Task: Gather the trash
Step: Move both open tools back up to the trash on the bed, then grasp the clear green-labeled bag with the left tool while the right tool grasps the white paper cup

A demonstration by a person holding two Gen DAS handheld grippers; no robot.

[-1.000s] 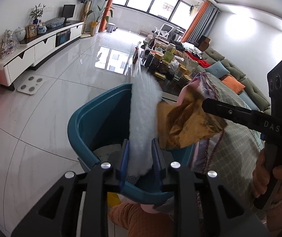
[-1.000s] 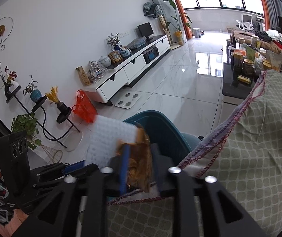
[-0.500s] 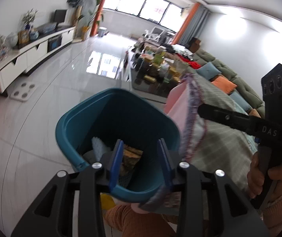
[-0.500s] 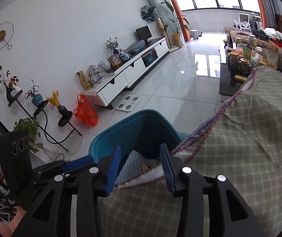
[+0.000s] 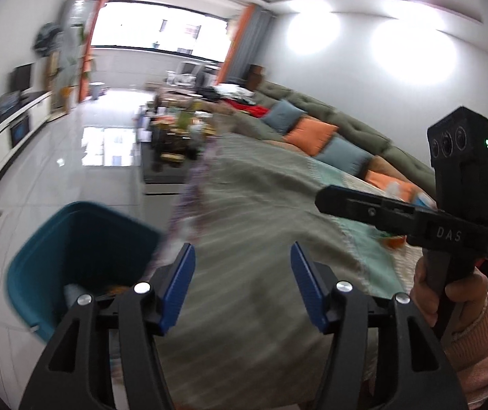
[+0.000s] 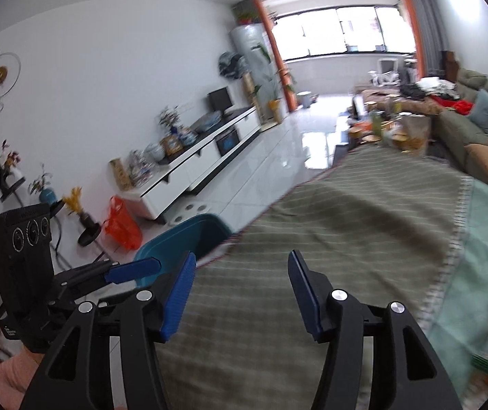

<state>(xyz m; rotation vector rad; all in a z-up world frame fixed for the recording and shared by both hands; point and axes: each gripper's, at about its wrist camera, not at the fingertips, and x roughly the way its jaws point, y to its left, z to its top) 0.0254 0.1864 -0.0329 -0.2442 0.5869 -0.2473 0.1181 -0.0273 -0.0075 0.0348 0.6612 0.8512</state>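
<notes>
With both drops done, swinging off teal bin, lower left.
Left gripper and right gripper just opening, empty; next: find more trash on green cloth.

I'm seeing a teal bin beside a grey-green checked cloth edged in purple-red stitching. Blue pads are showing on my black left hand-held gripper. An orange bag is glowing by the white cabinet; orange and blue cushions are dotting the olive sofa.
</notes>
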